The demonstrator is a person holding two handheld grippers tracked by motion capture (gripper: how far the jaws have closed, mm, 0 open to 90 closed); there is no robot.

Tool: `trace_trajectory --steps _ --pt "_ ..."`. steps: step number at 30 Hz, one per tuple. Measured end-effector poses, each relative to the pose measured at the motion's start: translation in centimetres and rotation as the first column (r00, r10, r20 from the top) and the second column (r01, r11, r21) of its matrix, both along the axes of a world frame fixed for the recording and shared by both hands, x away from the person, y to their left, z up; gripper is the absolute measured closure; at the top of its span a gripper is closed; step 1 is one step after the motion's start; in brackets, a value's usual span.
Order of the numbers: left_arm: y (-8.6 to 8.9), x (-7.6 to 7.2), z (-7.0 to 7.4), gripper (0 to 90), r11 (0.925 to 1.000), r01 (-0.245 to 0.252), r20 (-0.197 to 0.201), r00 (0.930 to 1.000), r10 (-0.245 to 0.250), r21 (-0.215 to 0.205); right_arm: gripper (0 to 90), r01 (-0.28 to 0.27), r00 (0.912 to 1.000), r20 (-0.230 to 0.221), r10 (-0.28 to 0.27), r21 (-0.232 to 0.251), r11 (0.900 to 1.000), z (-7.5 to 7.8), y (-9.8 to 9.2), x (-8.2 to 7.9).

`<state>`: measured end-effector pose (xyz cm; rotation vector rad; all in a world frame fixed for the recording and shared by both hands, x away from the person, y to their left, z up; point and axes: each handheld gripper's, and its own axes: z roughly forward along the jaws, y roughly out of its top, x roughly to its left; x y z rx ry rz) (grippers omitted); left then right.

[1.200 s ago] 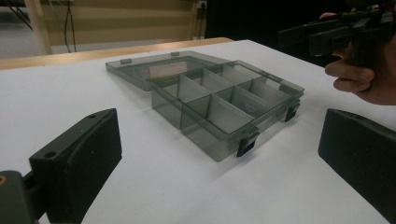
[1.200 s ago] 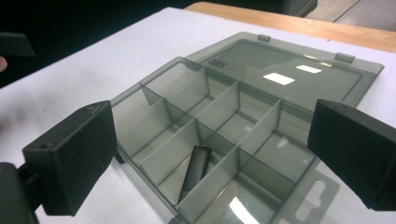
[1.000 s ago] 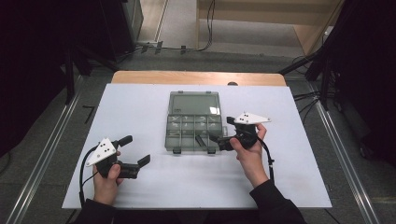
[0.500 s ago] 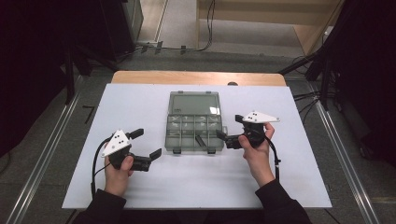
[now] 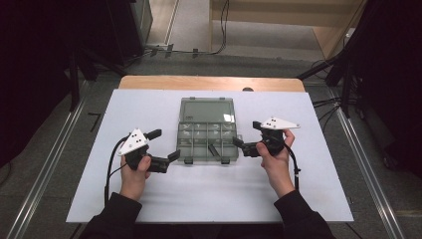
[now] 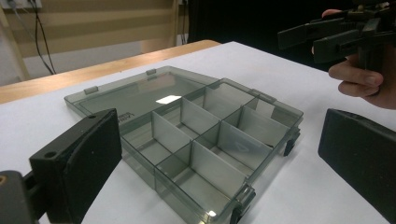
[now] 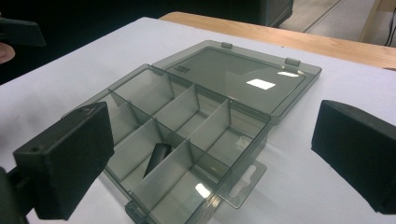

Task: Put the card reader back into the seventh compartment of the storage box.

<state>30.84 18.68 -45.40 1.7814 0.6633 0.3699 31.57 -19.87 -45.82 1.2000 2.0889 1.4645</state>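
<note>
Compartment box [image 5: 207,130] sits mid-table on the white tabletop [image 5: 149,199], lid [image 5: 207,109] flipped fully open and lying flat on the far side of the tray. Tray is split into small compartments by grey dividers; one small dark part [image 7: 156,157] lies in a near-row compartment, the rest look bare. Left gripper [image 5: 163,147] is just off the box's left near corner, jaws spread wide, nothing between them, pointing at the box; person's left hand [image 5: 134,172] holds it above the tabletop. Right gripper [image 5: 246,137] is just off the box's right edge, jaws also spread, holding nothing, aimed at the tray; right hand [image 5: 273,159] wraps its grip. In the left gripper view the right gripper [image 6: 327,37] shows beyond the box's far corner. Neither gripper touches the box.
</note>
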Motion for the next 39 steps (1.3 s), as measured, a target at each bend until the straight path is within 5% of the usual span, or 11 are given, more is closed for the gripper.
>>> trace_trajectory --steps 39 --pt "-1.2 5.8 -0.2 0.0 0.9985 -0.014 -0.058 0.9983 0.011 -0.053 0.0 0.009 0.9994 -0.035 -0.008 0.037 0.999 -0.4 0.4 3.3"
